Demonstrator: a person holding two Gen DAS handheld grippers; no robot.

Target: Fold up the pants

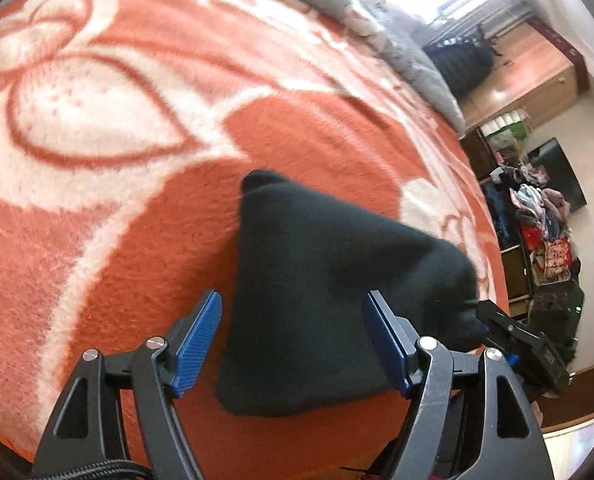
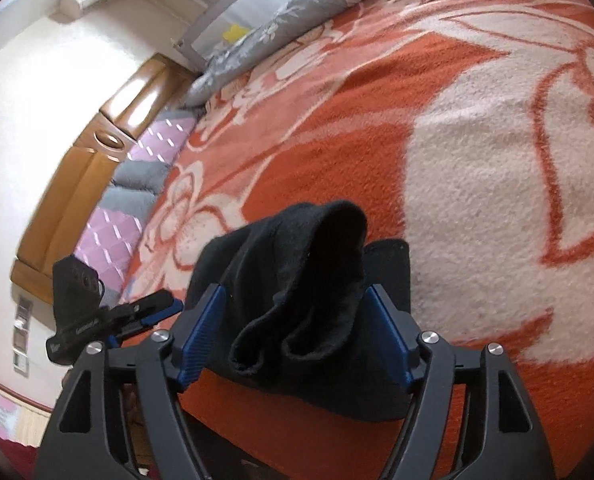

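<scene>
Pants (image 1: pixel 317 304), black and folded into a thick bundle, lie on the orange blanket (image 1: pixel 129 240) with the large white flower pattern, near the edge of the bed that is closest to me. My left gripper (image 1: pixel 293 344) has its blue pads spread wide; the bundle sits between them, but I see a clear gap at the left pad, and at the right pad (image 1: pixel 385 344) the cloth passes behind it, so I think it is not pinched. My right gripper (image 2: pixel 297 336) is also spread, and a loose upper fold of the pants rises between its pads (image 2: pixel 201 336); the cloth comes very close to both, and I cannot say for sure if it touches them. In the right wrist view the left gripper appears at the left, beside the bundle. A grey quilt (image 2: pixel 281 20) with pink flowers lies along the far side of the blanket. Some letters are printed on it, but they are too small and curved for me to read.
</scene>
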